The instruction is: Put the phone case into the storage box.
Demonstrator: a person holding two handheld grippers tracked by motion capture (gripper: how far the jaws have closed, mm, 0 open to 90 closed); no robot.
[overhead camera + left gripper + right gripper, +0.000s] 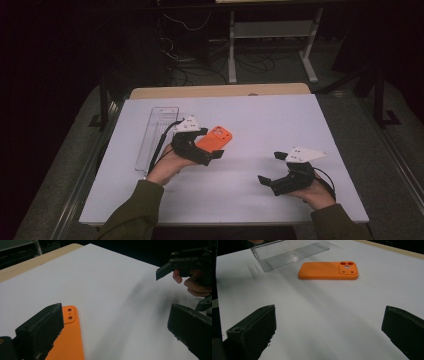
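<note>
Near the table's left edge, the wide-open left gripper partly hid the orange phone case, while the right gripper gaped empty.

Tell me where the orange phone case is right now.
In the high view, the orange phone case lies flat on the white table, left of centre, beside the open left gripper and right of the clear plastic tray.

The orange phone case lies flat on the white table — camera holes facing up, just beside a clear plastic tray.
</note>
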